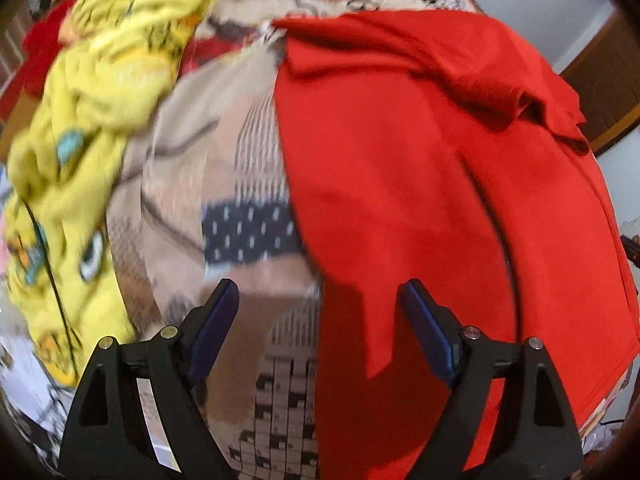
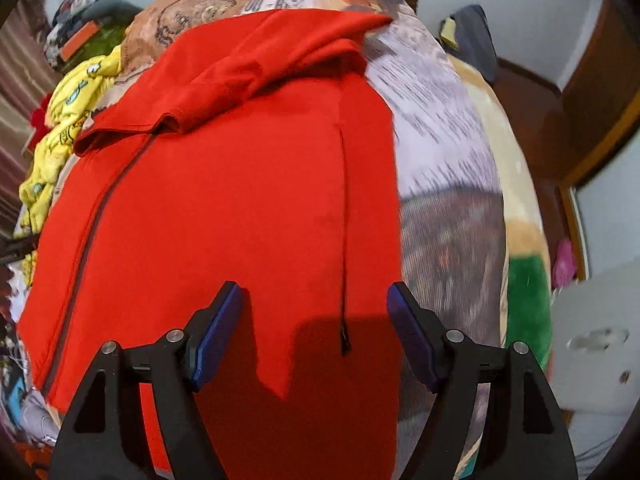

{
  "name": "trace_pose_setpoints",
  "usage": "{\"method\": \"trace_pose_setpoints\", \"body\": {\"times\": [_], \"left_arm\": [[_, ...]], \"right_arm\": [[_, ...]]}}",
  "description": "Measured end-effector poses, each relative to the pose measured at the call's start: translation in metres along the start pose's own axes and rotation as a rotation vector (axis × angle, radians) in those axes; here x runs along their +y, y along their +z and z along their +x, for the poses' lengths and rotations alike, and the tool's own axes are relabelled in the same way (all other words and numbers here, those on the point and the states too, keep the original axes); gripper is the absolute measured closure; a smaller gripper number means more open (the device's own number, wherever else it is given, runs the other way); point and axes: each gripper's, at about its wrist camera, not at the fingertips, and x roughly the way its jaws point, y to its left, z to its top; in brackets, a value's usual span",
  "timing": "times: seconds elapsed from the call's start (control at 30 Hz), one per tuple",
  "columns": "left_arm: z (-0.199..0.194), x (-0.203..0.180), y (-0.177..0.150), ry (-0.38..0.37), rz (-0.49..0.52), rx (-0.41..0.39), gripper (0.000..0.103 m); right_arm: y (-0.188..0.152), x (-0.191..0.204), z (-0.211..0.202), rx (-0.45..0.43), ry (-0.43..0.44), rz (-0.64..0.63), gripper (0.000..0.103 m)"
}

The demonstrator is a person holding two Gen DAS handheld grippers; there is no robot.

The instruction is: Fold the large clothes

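Observation:
A large red garment (image 1: 420,168) lies spread on a patterned blanket (image 1: 224,184), with a sleeve folded across its far end. In the right wrist view the red garment (image 2: 224,184) fills the middle, a dark seam running down it. My left gripper (image 1: 318,292) is open and empty, above the garment's left edge where it meets the blanket. My right gripper (image 2: 314,294) is open and empty, above the garment's near right part, close to its right edge.
A crumpled yellow printed garment (image 1: 92,128) lies left of the red one; it also shows in the right wrist view (image 2: 60,128). More cloth and clutter (image 2: 80,20) sit at the far left. A wooden bed frame (image 2: 580,112) and a white wall (image 2: 520,8) stand to the right.

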Motion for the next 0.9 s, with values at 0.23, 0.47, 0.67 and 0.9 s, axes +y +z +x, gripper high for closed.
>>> {"method": "trace_pose_setpoints", "body": {"times": [0.23, 0.47, 0.67, 0.9], "left_arm": [[0.004, 0.004, -0.02, -0.21, -0.126, 0.028, 0.02], [0.007, 0.003, -0.022, -0.351, -0.173, 0.06, 0.038], [-0.01, -0.019, -0.02, -0.324, -0.054, 0.021, 0.093], [-0.039, -0.05, 0.008, -0.266, 0.035, -0.072, 0.098]], "right_arm": [[-0.002, -0.02, 0.007, 0.02, 0.118, 0.111, 0.022], [0.001, -0.008, 0.011, -0.017, 0.177, 0.075, 0.027], [0.007, -0.008, 0.016, -0.041, 0.253, 0.092, 0.086], [0.019, 0.014, 0.002, -0.065, 0.264, -0.01, 0.089]]}}
